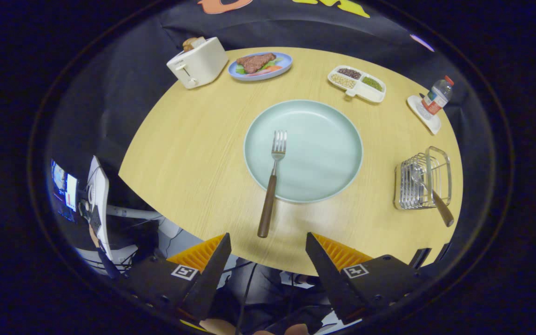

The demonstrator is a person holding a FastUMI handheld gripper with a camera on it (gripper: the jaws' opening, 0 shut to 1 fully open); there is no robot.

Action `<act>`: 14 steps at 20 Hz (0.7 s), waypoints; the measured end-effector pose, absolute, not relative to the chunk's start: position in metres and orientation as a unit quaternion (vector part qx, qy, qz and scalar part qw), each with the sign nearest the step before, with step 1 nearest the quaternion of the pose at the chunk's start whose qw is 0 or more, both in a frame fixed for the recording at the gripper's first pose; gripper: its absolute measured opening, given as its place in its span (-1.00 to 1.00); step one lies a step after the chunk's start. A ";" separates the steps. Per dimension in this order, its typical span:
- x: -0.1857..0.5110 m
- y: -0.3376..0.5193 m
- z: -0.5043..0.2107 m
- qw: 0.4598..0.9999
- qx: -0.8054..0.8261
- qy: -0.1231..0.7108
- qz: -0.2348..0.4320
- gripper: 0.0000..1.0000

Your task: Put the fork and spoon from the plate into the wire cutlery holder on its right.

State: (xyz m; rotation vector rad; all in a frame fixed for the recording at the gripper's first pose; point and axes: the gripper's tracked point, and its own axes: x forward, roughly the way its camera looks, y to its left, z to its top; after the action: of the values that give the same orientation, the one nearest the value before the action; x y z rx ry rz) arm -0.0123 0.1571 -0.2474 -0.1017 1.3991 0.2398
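Wooden-handled fork [271, 181] lies just ahead of the tongs [268, 242], tines on the pale green plate [324, 153], handle end over its near rim; the tongs stand apart, holding nothing; beyond and to their right, the spoon [431, 195] leans in the wire cutlery holder [410, 186] on the round table [193, 139].

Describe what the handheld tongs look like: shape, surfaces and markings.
The tongs have two wedge-shaped fingers tapering to pointed tips, with ribbed inner pads. Each dark, blocky finger base carries a small square black-and-white marker, and thin dark cables run beneath them.
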 end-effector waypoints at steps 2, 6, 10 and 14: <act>-0.011 0.161 -0.259 0.749 -0.044 0.653 0.102 0.93; -0.003 0.170 -0.281 0.739 -0.047 0.665 0.094 0.70; -0.007 0.176 -0.303 0.718 -0.058 0.688 0.092 0.26; 0.003 0.171 -0.314 0.718 -0.059 0.690 0.073 -0.63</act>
State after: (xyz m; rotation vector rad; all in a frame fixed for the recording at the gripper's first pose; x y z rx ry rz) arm 0.0028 0.1712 -0.3135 -0.1311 1.5267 0.1622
